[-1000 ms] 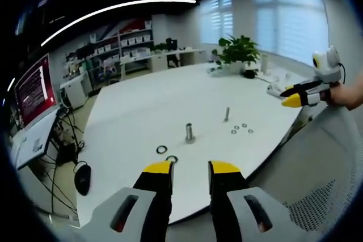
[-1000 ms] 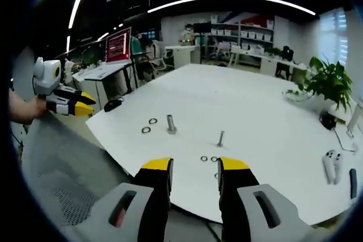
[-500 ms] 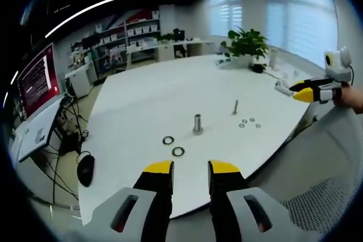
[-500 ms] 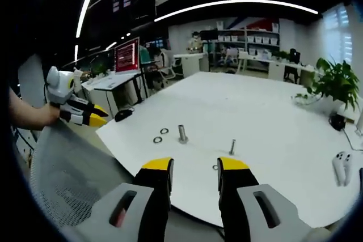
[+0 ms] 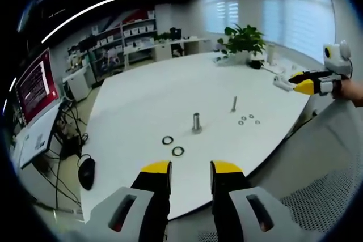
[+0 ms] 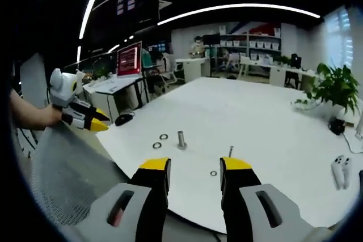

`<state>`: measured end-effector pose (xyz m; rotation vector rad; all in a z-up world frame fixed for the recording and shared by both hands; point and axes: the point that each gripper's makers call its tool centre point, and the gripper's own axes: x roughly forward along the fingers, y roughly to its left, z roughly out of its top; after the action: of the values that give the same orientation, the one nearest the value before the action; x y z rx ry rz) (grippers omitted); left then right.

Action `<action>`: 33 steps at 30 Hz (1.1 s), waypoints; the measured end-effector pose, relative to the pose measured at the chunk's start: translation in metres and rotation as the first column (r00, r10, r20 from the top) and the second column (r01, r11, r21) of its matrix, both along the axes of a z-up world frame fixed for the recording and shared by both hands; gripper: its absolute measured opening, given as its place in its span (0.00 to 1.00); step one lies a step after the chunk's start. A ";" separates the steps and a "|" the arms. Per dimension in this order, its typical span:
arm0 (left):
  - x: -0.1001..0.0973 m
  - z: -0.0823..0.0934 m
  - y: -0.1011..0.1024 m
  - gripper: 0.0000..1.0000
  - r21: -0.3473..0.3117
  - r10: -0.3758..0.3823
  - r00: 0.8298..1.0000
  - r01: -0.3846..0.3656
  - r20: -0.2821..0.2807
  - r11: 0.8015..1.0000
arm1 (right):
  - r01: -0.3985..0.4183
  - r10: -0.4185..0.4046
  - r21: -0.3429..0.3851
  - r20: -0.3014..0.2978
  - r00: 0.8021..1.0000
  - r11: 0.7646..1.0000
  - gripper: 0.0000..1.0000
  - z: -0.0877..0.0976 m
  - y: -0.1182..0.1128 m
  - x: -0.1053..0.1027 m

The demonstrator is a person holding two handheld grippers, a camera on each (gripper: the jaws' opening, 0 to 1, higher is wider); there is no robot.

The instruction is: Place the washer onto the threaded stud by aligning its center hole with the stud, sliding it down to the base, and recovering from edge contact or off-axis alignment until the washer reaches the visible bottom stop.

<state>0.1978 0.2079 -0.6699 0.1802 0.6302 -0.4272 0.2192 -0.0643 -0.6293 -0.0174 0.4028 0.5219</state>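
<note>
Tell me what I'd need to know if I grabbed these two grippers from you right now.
Left gripper and right gripper: both open, empty, held off the near edge of the white table.
Thick stud and thin stud stand upright, both bare.
Two dark washers lie by the thick stud, small washers by the thin one.
Done: nothing. Left: pick a washer, thread it down to the base.

Each gripper, the left gripper [image 5: 190, 169] and the right gripper [image 6: 195, 166], has a grey body with dark slots, black jaws and yellow tips; seen from across, each is held in a bare hand [image 6: 52, 115]
</note>
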 end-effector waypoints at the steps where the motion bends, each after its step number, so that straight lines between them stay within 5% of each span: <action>1: -0.001 -0.002 -0.002 0.27 -0.004 -0.005 1.000 0.005 -0.014 1.000 | 0.010 -0.009 0.015 -0.009 1.000 1.000 0.40 0.000 -0.003 0.000; 4: -0.004 -0.008 -0.007 0.28 0.044 -0.059 0.997 0.061 -0.040 0.997 | -0.017 0.013 -0.041 -0.102 0.995 0.999 0.41 -0.021 -0.006 -0.005; 9: -0.001 -0.011 0.000 0.30 0.047 -0.046 0.996 0.049 -0.078 0.998 | -0.069 0.065 -0.027 -0.130 0.989 0.997 0.41 -0.028 0.006 -0.008; 13: 0.007 -0.015 0.011 0.34 0.049 -0.024 0.994 0.030 -0.106 0.998 | -0.126 0.119 -0.023 -0.212 0.970 0.992 0.41 -0.043 0.012 -0.017; 20: 0.032 -0.024 0.011 0.34 0.093 -0.055 0.984 0.072 -0.169 0.993 | -0.100 0.100 0.010 -0.135 0.986 0.995 0.38 -0.028 0.009 -0.012; 23: 0.044 -0.037 0.002 0.34 0.083 -0.073 0.973 0.093 -0.218 0.992 | -0.075 0.078 0.062 -0.052 0.996 0.995 0.37 -0.011 0.008 -0.006; 33: 0.077 -0.079 -0.008 0.33 0.057 -0.083 0.936 0.109 -0.341 0.992 | -0.094 0.098 0.046 -0.105 0.990 0.995 0.37 -0.022 0.011 -0.010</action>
<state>0.2743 0.1998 -0.7491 0.2120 0.9801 -0.5355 0.2091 -0.0535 -0.6513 0.0315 0.4979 0.6280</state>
